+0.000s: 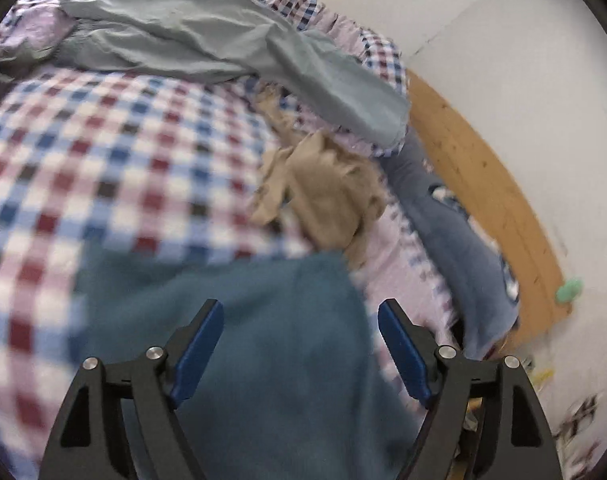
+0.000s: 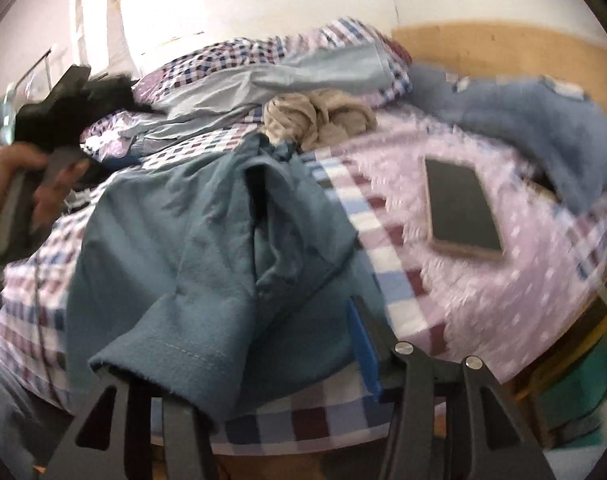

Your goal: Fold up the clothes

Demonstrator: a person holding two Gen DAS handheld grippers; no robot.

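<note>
A teal shirt (image 1: 263,344) lies on the checked bed cover (image 1: 103,152). My left gripper (image 1: 301,320) hovers just above the shirt, open, with nothing between its blue pads. In the right wrist view the teal shirt (image 2: 207,248) rises toward my right gripper (image 2: 301,320), and a sleeve cuff is draped over its left finger and hides it. The right blue pad (image 2: 363,344) shows beside the cloth. Whether these jaws pinch the fabric is hidden. A hand (image 2: 23,176) holds the left gripper (image 2: 63,96) at the far left.
A crumpled tan garment (image 2: 319,116) and a pale grey-green garment (image 2: 263,80) lie further up the bed. A blue fleece (image 2: 543,120) sits by the wooden headboard (image 2: 503,48). A phone (image 2: 463,212) rests face up on the lilac cover, right of the shirt.
</note>
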